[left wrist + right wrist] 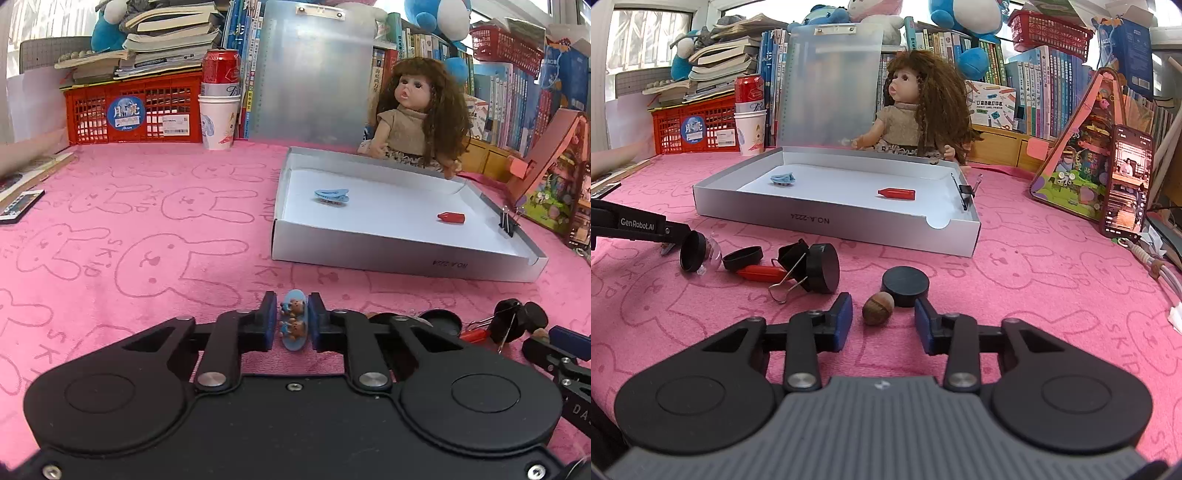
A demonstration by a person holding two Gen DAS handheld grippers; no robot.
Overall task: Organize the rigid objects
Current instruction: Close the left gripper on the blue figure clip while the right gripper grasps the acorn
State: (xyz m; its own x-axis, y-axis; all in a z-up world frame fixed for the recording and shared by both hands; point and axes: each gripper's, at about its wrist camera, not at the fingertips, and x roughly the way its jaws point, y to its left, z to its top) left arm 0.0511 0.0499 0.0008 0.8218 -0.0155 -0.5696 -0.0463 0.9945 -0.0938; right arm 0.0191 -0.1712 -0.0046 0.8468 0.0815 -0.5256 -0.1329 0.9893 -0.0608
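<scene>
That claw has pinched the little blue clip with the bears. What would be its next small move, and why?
Probably lift it and carry it toward the open grey box. The left claw is shut on the bear clip, which sits low over the pink cloth, outside the box. A similar blue clip and a red cap already lie in the box, so that looks like where things go.

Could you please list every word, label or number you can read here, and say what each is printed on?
"NO.A-2224", upside down: front wall of the grey box.
"GenRobot.AI": left hand-held gripper.
"SKID": pink bunny cloth.
"POCKET LABEL PRINTER": carton behind the doll.
Book spines, crate sticker, can, phone screen: too small or blurred.
</scene>
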